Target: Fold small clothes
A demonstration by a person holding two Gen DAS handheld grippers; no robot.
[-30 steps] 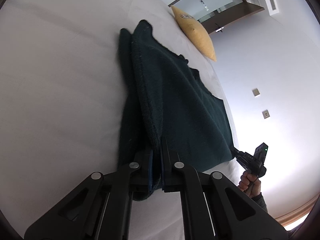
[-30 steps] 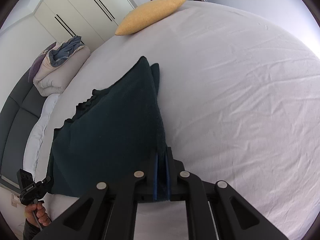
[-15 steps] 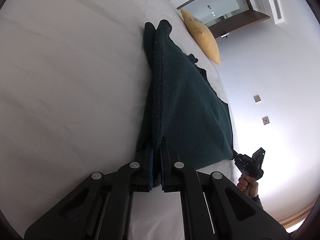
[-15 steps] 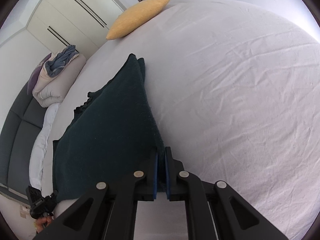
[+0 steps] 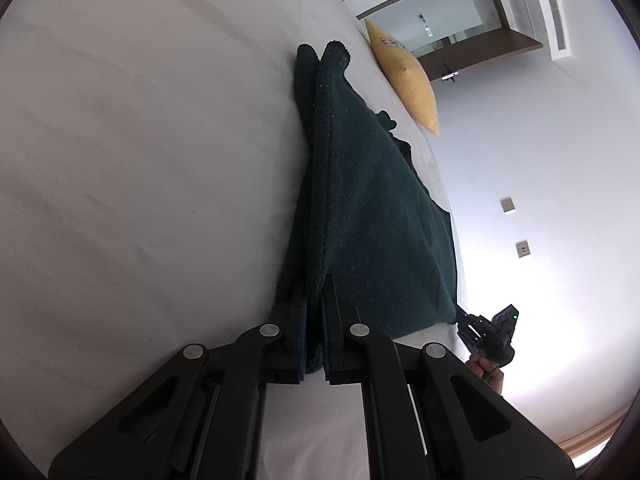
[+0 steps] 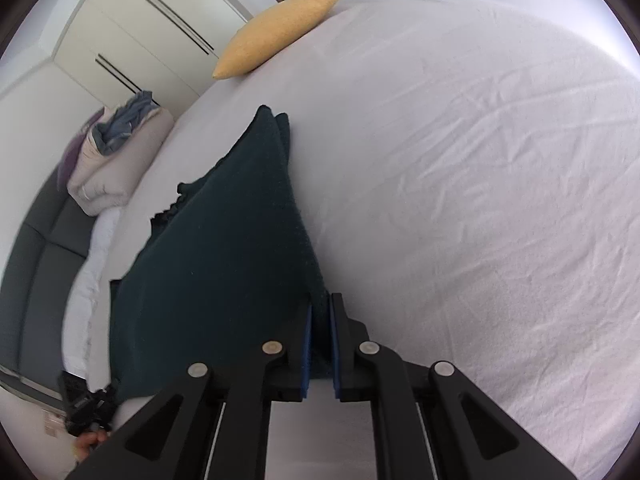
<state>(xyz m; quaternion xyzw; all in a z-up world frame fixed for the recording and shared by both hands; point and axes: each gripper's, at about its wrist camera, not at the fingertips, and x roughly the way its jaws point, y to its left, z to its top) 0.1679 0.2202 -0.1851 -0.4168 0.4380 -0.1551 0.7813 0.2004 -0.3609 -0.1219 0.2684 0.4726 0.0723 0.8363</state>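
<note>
A dark green knitted garment (image 5: 372, 208) lies folded over on the white bed sheet (image 5: 140, 152), stretched between both grippers. My left gripper (image 5: 314, 286) is shut on one near corner of it. My right gripper (image 6: 320, 304) is shut on the other near corner; the garment (image 6: 224, 260) fans out to its left. The right gripper also shows small at the garment's far corner in the left wrist view (image 5: 490, 334), and the left one at the lower left in the right wrist view (image 6: 86, 404). The garment's far end rests on the sheet.
A yellow pillow (image 5: 408, 80) lies at the bed's far edge, also in the right wrist view (image 6: 276, 32). A pile of folded bedding (image 6: 112, 156) sits at the left beside a grey sofa (image 6: 36, 264). White sheet (image 6: 480, 184) stretches to the right.
Both grippers have pulled the held garment edge across, so the upper layer now stands steeper and narrower over the lower one. The jaws stay shut on the cloth.
</note>
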